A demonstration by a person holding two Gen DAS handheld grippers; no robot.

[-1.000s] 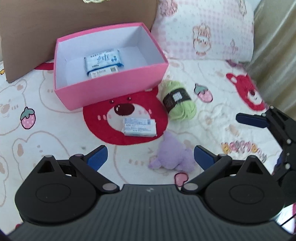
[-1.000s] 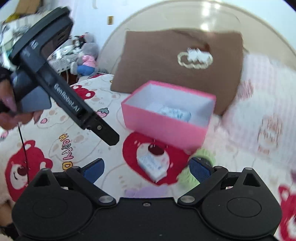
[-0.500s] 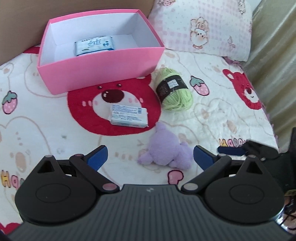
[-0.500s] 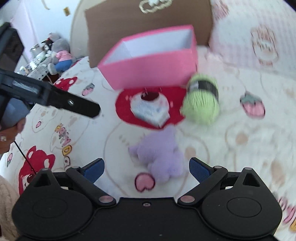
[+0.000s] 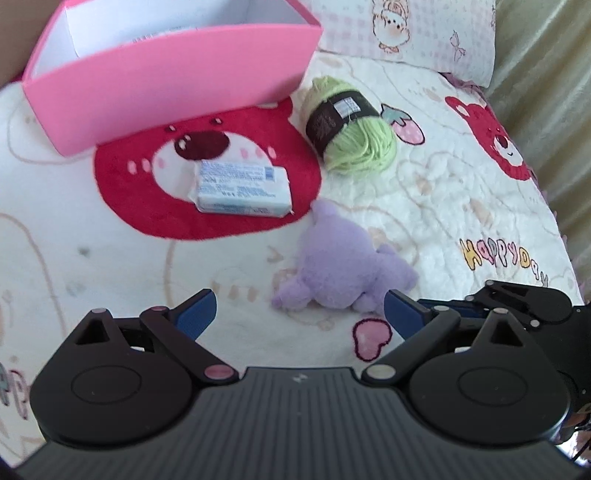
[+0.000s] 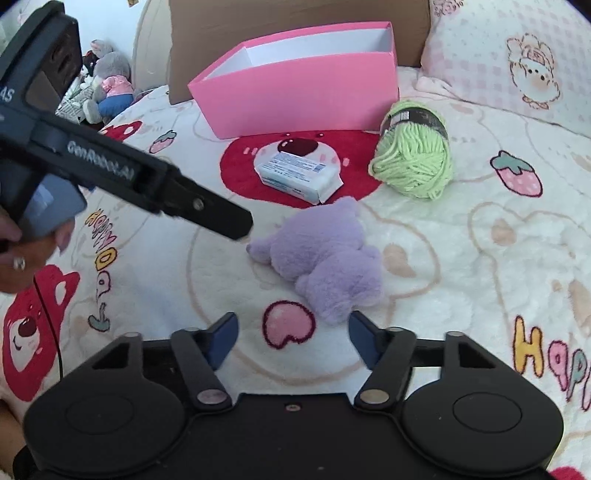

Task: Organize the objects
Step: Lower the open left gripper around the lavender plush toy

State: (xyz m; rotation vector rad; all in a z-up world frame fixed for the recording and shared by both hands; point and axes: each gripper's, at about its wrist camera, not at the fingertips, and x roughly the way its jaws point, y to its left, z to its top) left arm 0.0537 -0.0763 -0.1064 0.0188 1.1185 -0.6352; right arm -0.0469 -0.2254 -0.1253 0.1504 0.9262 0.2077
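Note:
A purple plush toy (image 5: 340,269) lies on the bear-print blanket, just ahead of both grippers. Beyond it are a wrapped tissue pack (image 5: 243,188) on a red bear face, a green yarn ball (image 5: 354,140) and an open pink box (image 5: 166,70). My left gripper (image 5: 299,306) is open and holds nothing. My right gripper (image 6: 292,328) is closing its jaws. The plush (image 6: 325,258) ends just in front of the right finger, and no pad presses on it. The tissue pack (image 6: 299,177), yarn (image 6: 413,158) and box (image 6: 295,92) sit behind.
A brown cushion (image 6: 295,22) and a pink checked pillow (image 6: 517,62) stand behind the box. A curtain (image 5: 546,110) borders the bed's right side. The left gripper's finger (image 6: 207,210) reaches in from the left, with a person's hand (image 6: 22,251) on it. Stuffed toys (image 6: 107,81) sit beyond the bed.
Both grippers have come down toward the blanket, so the plush, tissue pack and yarn look nearer. The right gripper's jaws have narrowed. The right view has levelled out.

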